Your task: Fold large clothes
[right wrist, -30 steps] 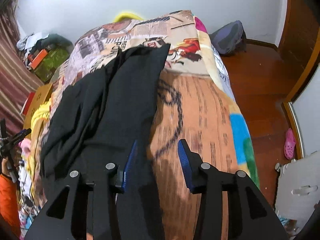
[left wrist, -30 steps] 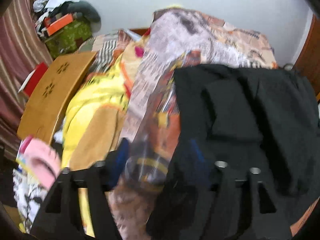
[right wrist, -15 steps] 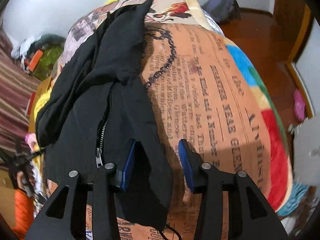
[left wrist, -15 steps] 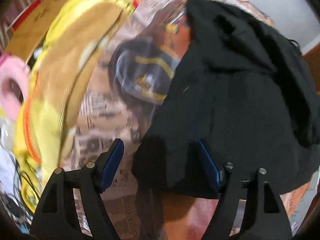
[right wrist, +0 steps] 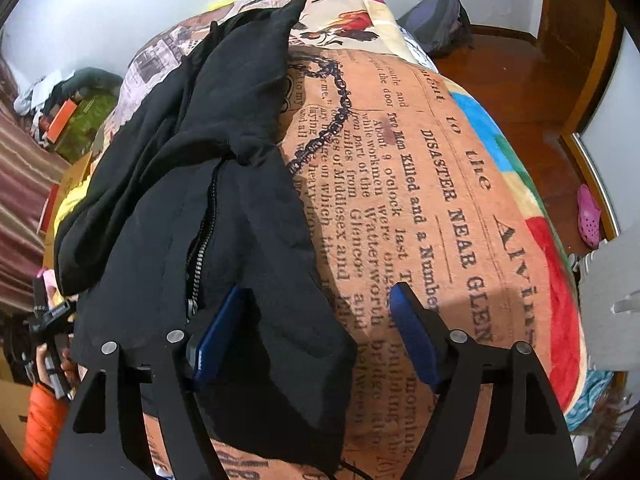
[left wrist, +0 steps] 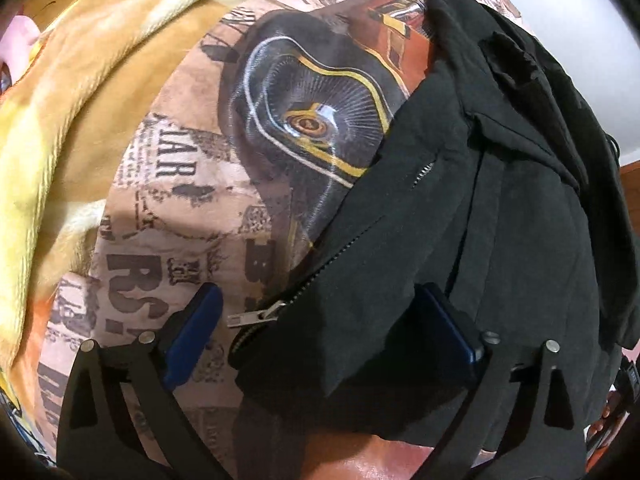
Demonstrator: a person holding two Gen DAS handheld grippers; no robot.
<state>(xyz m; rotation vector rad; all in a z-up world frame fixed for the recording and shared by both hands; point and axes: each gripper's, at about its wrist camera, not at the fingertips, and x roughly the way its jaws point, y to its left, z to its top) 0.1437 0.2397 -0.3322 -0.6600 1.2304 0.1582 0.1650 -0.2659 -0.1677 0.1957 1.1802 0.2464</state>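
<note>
A black zip-up jacket (left wrist: 500, 208) lies crumpled on a bed with a newspaper-print cover (left wrist: 168, 216). My left gripper (left wrist: 320, 320) is open, low over the jacket's near left corner, with the zipper pull (left wrist: 256, 316) between its blue pads. In the right wrist view the jacket (right wrist: 208, 168) lies along the bed's left half. My right gripper (right wrist: 316, 320) is open and straddles the jacket's near right hem corner, close above the bed cover (right wrist: 440, 220).
A yellow fleece blanket (left wrist: 68, 112) lies left of the jacket. Wooden floor (right wrist: 520, 92) with a pink clog (right wrist: 590, 216) and a dark backpack (right wrist: 436, 24) is to the right of the bed. Clutter and a striped curtain (right wrist: 20, 184) stand at the left.
Both grippers have tilted down and moved closer to the bed, onto the jacket's near edge. The left view swung from the room down to the zipper corner. Both stay open.
</note>
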